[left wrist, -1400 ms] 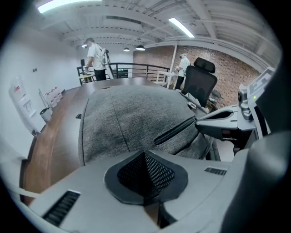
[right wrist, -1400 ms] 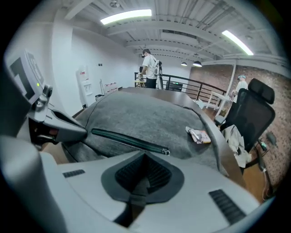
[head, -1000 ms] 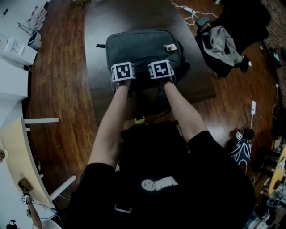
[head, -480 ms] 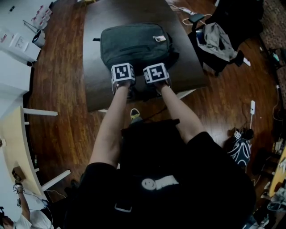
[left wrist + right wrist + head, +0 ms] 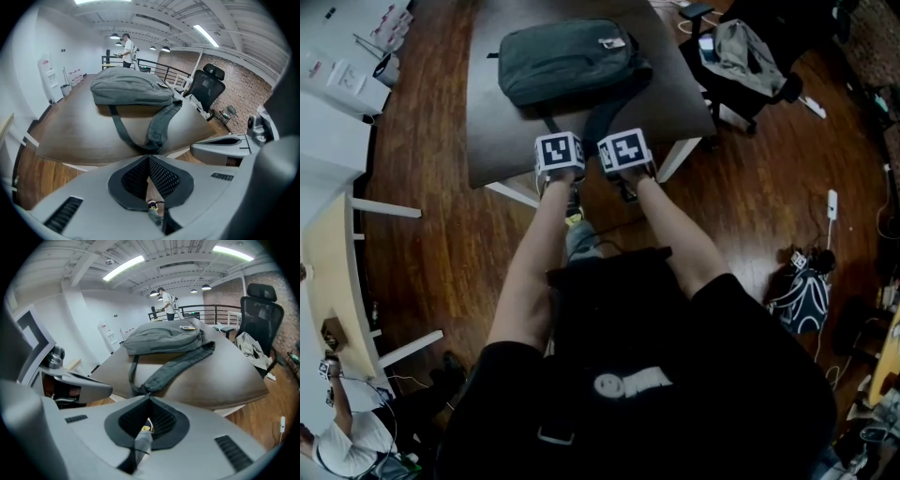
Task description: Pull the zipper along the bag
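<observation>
As we draw back from the table (image 5: pixel 492 141), the bag (image 5: pixel 567 61) that lay right under our grippers a second ago now sits well apart from them. It lies flat on the dark top in the upper middle of the head view. Its place on the table looks unchanged, so it seems to be we who have moved.

The left gripper (image 5: pixel 149 158) and right gripper (image 5: pixel 149 399) hang side by side at the table's near edge, just above the centre of that view. Each has its jaws pressed together at the tips, and no zipper pull shows between the pads. Only the strap (image 5: pixel 602 120) trails from the bag toward us. Its looped end stops just ahead of both sets of tips, and we cannot tell whether it touches them.

We judge that the pull along the bag is either finished or broken off, since neither gripper has any hold on the zipper. How far the zip has run cannot be made out from here. If more of it remains, we would have to go back in over the bag and take the pull afresh.
</observation>
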### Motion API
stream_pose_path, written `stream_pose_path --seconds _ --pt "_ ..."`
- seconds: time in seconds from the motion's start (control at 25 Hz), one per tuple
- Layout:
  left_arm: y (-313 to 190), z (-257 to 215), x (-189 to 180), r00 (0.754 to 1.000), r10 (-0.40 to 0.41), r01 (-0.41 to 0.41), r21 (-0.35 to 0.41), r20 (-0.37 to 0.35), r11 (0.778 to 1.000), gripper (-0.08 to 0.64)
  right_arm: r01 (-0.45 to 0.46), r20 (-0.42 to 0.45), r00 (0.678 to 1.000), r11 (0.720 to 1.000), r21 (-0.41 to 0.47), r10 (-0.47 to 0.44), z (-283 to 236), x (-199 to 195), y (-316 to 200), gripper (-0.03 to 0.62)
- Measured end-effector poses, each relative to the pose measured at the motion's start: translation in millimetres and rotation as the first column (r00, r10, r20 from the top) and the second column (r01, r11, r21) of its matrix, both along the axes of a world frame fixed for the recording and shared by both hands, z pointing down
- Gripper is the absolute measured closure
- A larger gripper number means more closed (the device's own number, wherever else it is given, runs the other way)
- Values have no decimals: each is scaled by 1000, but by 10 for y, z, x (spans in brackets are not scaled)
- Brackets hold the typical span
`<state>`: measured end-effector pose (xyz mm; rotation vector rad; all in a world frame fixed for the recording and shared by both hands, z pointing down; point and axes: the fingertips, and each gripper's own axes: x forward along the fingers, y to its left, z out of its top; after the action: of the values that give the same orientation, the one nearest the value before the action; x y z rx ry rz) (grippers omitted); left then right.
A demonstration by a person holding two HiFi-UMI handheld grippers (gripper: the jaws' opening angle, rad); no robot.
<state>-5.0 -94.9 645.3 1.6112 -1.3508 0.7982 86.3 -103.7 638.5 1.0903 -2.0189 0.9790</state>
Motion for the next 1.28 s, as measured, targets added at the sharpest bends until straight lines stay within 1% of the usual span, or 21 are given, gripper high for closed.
stream_pose_path --seconds 0.12,0.24,0.52,0.72,0.8,0.88,1.0,1.28 --pt "339 16 63 1000 -12 12 -10 6 1000 560 15 23 1000 1000 -9 -15 34 24 328 581" --pt "583 8 88 1000 -13 13 -18 6 1000 560 22 40 999 1000 2 -22 12 8 522 581" --pt "909 -21 67 1000 -15 15 -30 1 999 560 36 64 997 999 -4 -35 -62 -82 847 581" --pt "1111 1 22 1000 -14 13 -25 -18 1000 560 29 38 999 1000 5 -29 -60 -101 1030 581" --pt "1224 5 -23 999 -16 16 -20 -36 1000 560 25 27 999 999 20 -26 -87 -136 1137 581" --pt "1364 0 -85 998 -24 23 -21 -55 1000 560 26 15 1000 999 28 -26 -112 -187 1278 581" --pt "1577 -35 -190 998 -32 31 -17 -59 999 560 16 1 1000 1000 24 -16 -124 -236 1508 581" --pt "2176 -34 -293 997 7 -8 -16 -76 1000 560 -29 -17 999 1000 9 29 -145 -354 2079 581"
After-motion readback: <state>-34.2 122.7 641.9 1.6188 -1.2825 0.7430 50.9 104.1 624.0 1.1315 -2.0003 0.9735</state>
